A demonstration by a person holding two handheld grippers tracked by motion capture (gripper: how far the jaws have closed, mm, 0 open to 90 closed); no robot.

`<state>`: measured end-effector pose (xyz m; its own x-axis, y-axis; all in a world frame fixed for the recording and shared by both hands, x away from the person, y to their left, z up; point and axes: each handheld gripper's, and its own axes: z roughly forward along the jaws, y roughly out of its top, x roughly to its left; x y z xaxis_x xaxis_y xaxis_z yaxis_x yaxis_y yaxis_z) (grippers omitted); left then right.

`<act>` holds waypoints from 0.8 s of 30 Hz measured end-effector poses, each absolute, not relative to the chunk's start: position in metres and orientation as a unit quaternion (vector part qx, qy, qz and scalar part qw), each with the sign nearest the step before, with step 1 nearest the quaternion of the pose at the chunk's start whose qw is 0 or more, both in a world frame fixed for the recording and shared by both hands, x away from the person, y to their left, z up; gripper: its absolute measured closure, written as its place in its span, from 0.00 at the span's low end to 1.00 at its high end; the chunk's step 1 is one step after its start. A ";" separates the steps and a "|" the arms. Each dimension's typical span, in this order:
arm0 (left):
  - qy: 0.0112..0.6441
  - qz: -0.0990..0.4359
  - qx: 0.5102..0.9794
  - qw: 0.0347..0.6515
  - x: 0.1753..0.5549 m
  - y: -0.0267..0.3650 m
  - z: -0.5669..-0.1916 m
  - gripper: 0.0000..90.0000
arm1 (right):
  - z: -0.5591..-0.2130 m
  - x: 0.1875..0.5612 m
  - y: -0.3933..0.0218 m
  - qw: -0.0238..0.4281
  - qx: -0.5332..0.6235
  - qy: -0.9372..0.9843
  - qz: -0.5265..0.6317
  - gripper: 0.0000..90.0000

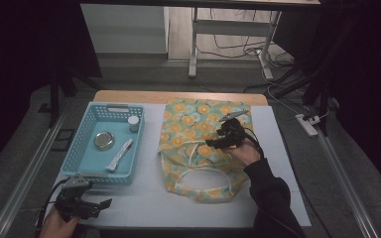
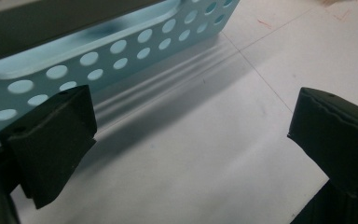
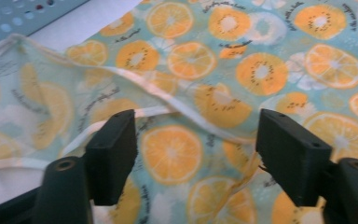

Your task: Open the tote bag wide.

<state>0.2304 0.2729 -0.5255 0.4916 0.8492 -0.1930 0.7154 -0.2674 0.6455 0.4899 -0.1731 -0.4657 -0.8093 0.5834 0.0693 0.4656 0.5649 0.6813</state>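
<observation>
My right gripper (image 1: 217, 141), jaws spread wide and empty, hovers over the orange-print cloth bag (image 1: 188, 124) at table centre, its white handle strap (image 3: 168, 109) crossing just beyond the pads, while my left gripper (image 1: 101, 206), also open and empty, idles near the blue basket (image 1: 92, 166).

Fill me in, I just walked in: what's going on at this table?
A person is working with a hand-held claw in each hand. The right claw is over a fruit-print cloth bag lying flat on the table, jaws open and gripping nothing. The left claw sits open at the table's near edge, beside a light blue basket. The basket holds a round tin, a small white jar and a tube.
</observation>
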 end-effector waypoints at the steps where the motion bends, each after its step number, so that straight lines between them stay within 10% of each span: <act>1: 0.495 0.096 0.790 0.348 0.230 0.273 -0.525 0.01 | -0.466 0.487 -0.173 0.081 0.298 0.881 0.359 0.25; 13: 0.495 0.096 0.791 0.347 0.231 0.273 -0.525 0.01 | -0.474 0.459 -0.160 0.053 0.267 0.898 0.345 0.00; 24: 0.493 0.097 0.792 0.347 0.231 0.272 -0.525 0.01 | -0.502 0.454 -0.153 0.095 0.251 0.920 0.288 0.01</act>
<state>0.2312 0.2722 -0.5254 0.4954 0.8478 -0.1893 0.7138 -0.2730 0.6449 0.4538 -0.1528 -0.5023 -0.8564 0.5153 -0.0305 0.4061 0.7091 0.5764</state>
